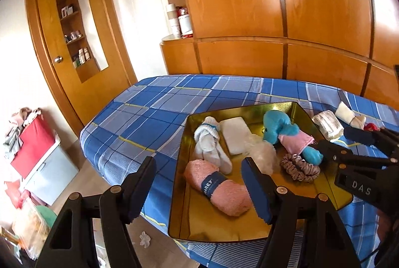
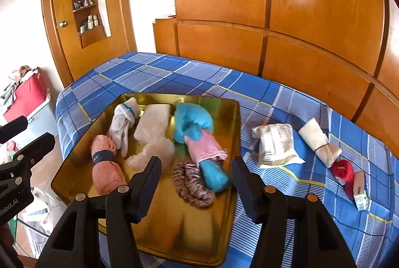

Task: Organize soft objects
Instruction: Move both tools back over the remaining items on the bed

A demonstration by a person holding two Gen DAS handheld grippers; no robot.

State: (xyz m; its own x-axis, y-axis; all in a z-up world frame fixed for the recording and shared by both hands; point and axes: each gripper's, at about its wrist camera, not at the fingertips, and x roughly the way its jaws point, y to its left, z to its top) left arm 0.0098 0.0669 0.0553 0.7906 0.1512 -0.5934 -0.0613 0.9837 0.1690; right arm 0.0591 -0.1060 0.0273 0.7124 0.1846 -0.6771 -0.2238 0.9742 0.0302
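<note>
A gold metal tray (image 1: 183,193) (image 2: 199,238) lies on the blue plaid bed. In it are a rolled pink towel (image 1: 219,189) (image 2: 104,168), white socks (image 1: 209,143) (image 2: 123,125), a white sponge block (image 1: 234,134) (image 2: 152,124), a white fluffy piece (image 1: 259,153) (image 2: 152,153), a blue plush toy with pink cloth (image 1: 286,133) (image 2: 199,138) and a mauve scrunchie (image 1: 299,167) (image 2: 192,183). My left gripper (image 1: 199,185) is open and empty over the tray's near left. My right gripper (image 2: 197,185) is open and empty above the scrunchie; it also shows in the left wrist view (image 1: 334,145).
On the bed (image 2: 159,70) right of the tray lie a wrapped tissue pack (image 2: 276,143) (image 1: 326,124), a rolled white cloth (image 2: 319,140) (image 1: 349,115), a red fuzzy item (image 2: 345,172) and a small carton (image 2: 360,192). A wooden wardrobe (image 2: 299,18) stands behind. Boxes (image 1: 37,155) sit on the floor at left.
</note>
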